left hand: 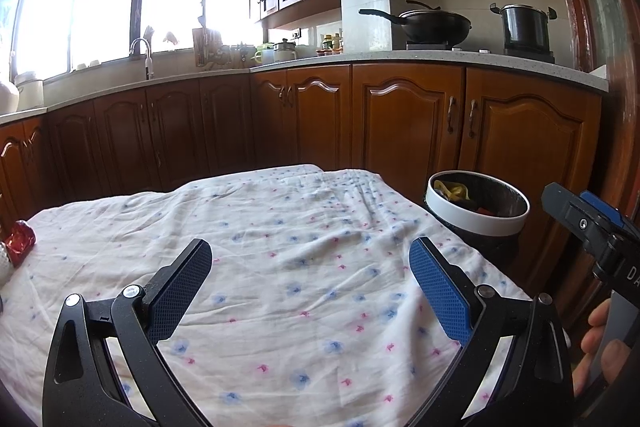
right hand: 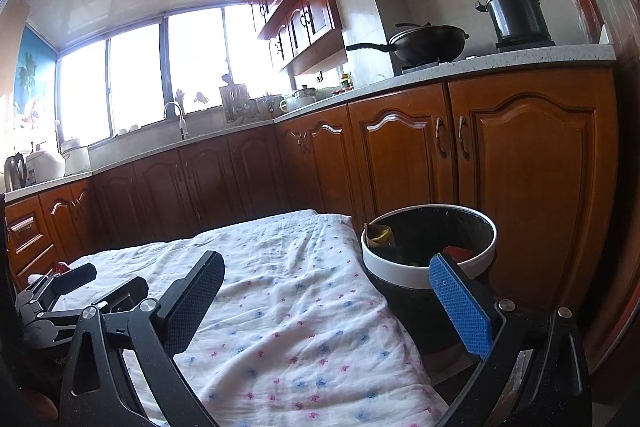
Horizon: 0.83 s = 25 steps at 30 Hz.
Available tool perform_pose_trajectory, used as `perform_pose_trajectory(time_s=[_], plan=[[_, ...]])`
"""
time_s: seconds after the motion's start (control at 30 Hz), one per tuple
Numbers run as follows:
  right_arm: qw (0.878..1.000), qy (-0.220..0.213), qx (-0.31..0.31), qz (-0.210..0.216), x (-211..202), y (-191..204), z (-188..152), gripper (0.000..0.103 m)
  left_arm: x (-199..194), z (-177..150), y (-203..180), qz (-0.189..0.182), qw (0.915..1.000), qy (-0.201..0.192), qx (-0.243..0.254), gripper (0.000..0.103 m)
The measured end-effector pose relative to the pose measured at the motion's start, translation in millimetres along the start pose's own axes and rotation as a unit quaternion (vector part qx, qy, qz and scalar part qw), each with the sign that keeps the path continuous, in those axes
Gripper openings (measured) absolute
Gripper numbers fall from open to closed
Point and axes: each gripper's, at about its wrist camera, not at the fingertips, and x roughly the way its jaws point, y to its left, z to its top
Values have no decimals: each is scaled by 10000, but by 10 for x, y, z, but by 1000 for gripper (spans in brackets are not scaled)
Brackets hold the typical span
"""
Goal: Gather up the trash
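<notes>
Both grippers hang over the flowered cloth (left hand: 280, 267) with fingers wide apart and nothing between them: the left gripper (left hand: 310, 291) above the middle, the right gripper (right hand: 328, 303) near the bin (right hand: 430, 267). The bin stands just beside the table edge and already holds trash. One red wrapper (left hand: 20, 241) lies at the far left edge. It looks light and crinkly, so a quick or shallow pinch could push it off the table.

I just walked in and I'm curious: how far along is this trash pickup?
Some trash already lies in the bin beside the cloth-covered table. Nothing is in hand: the left gripper and right gripper are both open and empty. One red crumpled wrapper sits at the table's left edge, not yet collected.
</notes>
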Motion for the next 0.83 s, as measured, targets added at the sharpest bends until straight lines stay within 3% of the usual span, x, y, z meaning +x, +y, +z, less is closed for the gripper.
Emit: perform_pose_trajectory(time_s=[0.83], plan=[[9998, 159, 88, 44, 91, -39, 14, 103, 150, -9, 15, -46, 9998, 197, -27, 101]])
